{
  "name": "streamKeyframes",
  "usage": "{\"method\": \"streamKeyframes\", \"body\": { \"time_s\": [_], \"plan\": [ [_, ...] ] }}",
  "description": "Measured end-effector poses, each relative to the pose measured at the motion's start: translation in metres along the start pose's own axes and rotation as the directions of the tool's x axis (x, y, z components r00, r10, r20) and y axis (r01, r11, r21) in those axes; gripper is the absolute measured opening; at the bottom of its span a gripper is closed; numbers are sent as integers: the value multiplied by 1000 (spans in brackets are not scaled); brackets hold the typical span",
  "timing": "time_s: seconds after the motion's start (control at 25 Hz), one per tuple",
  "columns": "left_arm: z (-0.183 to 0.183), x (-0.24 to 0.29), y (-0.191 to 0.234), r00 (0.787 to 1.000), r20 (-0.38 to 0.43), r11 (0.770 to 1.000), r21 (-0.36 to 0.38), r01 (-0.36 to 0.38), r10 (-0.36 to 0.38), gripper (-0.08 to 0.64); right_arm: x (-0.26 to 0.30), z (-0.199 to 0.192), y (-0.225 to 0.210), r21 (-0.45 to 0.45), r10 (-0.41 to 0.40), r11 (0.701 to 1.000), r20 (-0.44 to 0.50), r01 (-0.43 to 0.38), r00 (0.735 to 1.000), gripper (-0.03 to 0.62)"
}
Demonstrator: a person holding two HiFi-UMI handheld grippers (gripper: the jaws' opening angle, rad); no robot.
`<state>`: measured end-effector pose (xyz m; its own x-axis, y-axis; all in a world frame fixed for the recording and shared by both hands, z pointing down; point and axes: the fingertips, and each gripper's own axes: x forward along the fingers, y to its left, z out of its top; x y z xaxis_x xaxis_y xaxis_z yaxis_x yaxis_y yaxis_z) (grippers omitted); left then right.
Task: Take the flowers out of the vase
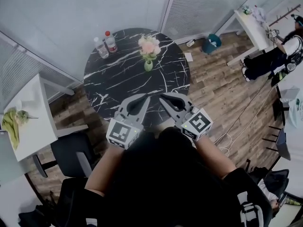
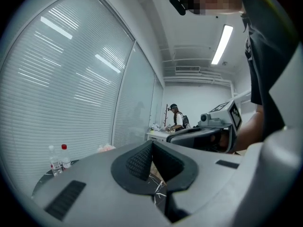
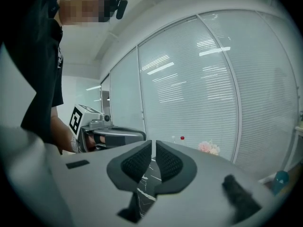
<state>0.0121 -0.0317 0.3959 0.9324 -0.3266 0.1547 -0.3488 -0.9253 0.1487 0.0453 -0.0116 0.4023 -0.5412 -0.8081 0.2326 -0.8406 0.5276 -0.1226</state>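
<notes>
Pale pink flowers (image 1: 149,46) stand in a small green vase (image 1: 148,65) at the far side of a round black marble table (image 1: 113,79). Both grippers hover side by side over the table's near edge, well short of the vase. My left gripper (image 1: 145,98) is shut with nothing in it, pads meeting (image 2: 151,145). My right gripper (image 1: 163,97) is shut and empty too (image 3: 154,143). The flowers (image 3: 209,147) show ahead and right in the right gripper view. Only a pink edge of the flowers (image 2: 106,148) peeks over the jaw in the left gripper view.
Two water bottles (image 1: 106,44) stand at the table's far left. A white side table (image 1: 33,126) with a green cloth (image 1: 12,124) and a black chair (image 1: 71,155) are at the left. A teal bin (image 1: 211,42), a white desk (image 1: 253,27) and a person (image 1: 279,53) are at the right.
</notes>
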Motion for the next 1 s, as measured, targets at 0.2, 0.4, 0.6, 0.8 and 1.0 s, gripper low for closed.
{"method": "streamKeyframes", "body": {
  "time_s": [0.2, 0.4, 0.6, 0.8, 1.0],
  "plan": [
    [3, 21, 25, 1000, 11, 999, -31, -17, 18, 12, 17, 2, -31, -11, -5, 1000, -16, 5, 1000, 21],
    [2, 52, 50, 998, 0, 997, -37, -66, 66, 12, 35, 2, -75, -35, -1, 999, -23, 0, 1000, 21],
    [0, 92, 74, 990, -6, 989, -31, -143, 142, 12, 54, -4, -120, -57, 55, 997, -58, -58, 997, 23],
    [-10, 131, 97, 980, -11, 979, -38, -198, 198, 12, 73, -8, -158, -75, 88, 993, -82, -94, 993, 23],
    [-22, 156, 115, 972, -5, 971, -50, -233, 233, 12, 87, -14, -192, -90, 83, 992, -92, -91, 992, 27]
  ]
}}
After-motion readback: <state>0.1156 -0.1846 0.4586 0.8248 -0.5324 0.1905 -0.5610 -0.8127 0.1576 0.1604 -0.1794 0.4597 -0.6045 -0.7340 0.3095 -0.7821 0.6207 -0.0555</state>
